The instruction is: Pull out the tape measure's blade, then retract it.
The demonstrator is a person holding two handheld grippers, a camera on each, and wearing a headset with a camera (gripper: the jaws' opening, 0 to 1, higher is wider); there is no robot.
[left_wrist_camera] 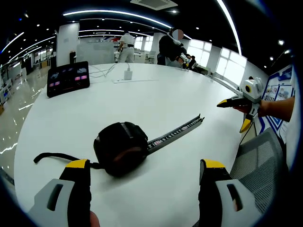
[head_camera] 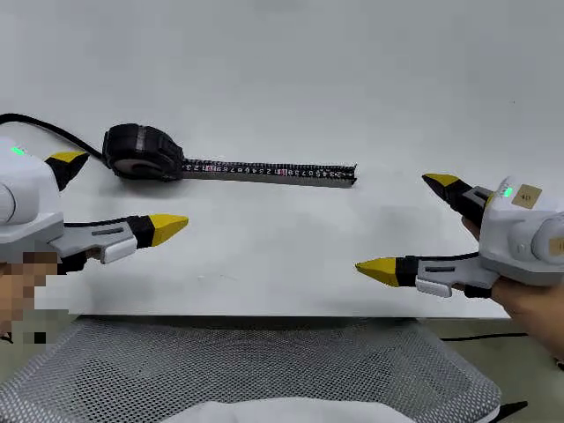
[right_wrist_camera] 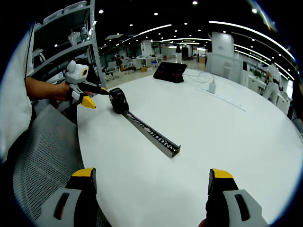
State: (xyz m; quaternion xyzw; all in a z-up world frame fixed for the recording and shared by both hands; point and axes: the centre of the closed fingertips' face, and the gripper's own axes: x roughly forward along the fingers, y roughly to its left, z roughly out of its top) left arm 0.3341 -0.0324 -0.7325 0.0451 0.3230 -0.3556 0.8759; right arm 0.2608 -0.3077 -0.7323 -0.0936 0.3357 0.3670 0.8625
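Note:
A black tape measure (head_camera: 142,152) lies on the white table (head_camera: 282,70), its blade (head_camera: 269,171) drawn out to the right and flat on the surface. My left gripper (head_camera: 123,194) is open just left of and nearer than the case, touching nothing. In the left gripper view the case (left_wrist_camera: 120,147) sits a little ahead between my yellow-tipped fingers (left_wrist_camera: 78,165), and the blade (left_wrist_camera: 176,132) runs away to the right. My right gripper (head_camera: 410,225) is open, to the right of the blade's end hook (right_wrist_camera: 173,151), and holds nothing.
A black wrist strap (left_wrist_camera: 54,156) trails from the case. A dark tablet (left_wrist_camera: 68,78) and a white charger with cable (left_wrist_camera: 128,74) lie on the far side of the table. A grey mesh chair (head_camera: 256,366) is at the near edge. People stand far behind.

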